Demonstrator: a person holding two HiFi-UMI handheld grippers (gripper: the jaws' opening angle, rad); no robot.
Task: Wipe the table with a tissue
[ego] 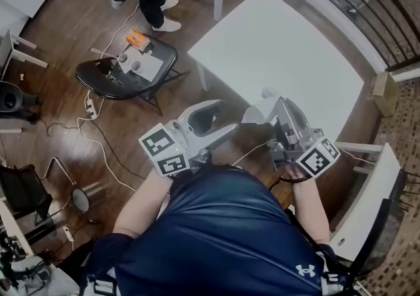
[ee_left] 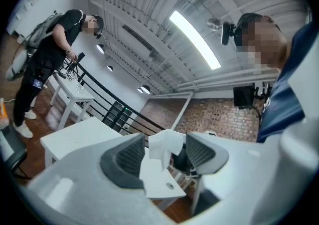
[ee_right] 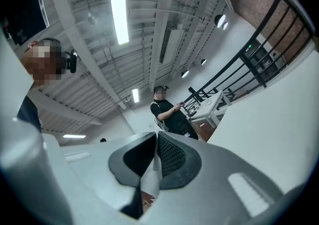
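Well to the left of the white square tabletop [ego: 275, 45], on the wooden floor: a black round-seated folding chair [ego: 108, 83] with papers on it, of no use to the job. Nearer in, off the tabletop's near left corner: the left gripper [ego: 226, 116], held level, jaws spread wide and pinching nothing. Framed in that gap in the left gripper view, yet touched by neither pad: the crumpled white paper tissue [ee_left: 168, 143], up in the air by the tabletop's near edge. To the right again, at that same near edge: the right gripper [ee_right: 155, 149], dark ribbed pads clamped tight on a thin fold of the tissue, also pointing level. No contact visible between tissue and tabletop; surface bare. Judged therefore as the carry-in step: tissue secured, wiping not begun. Called for next, most likely: move the right gripper out over the tabletop, tip it downward to land paper rather than hard jaw tips on the surface, press lightly, then sweep in overlapping passes from the near edge to the far one. Keep the grip firm against slipping or tearing under drag; keep the left gripper clear of the path, or bring it in only to steady a loose corner.
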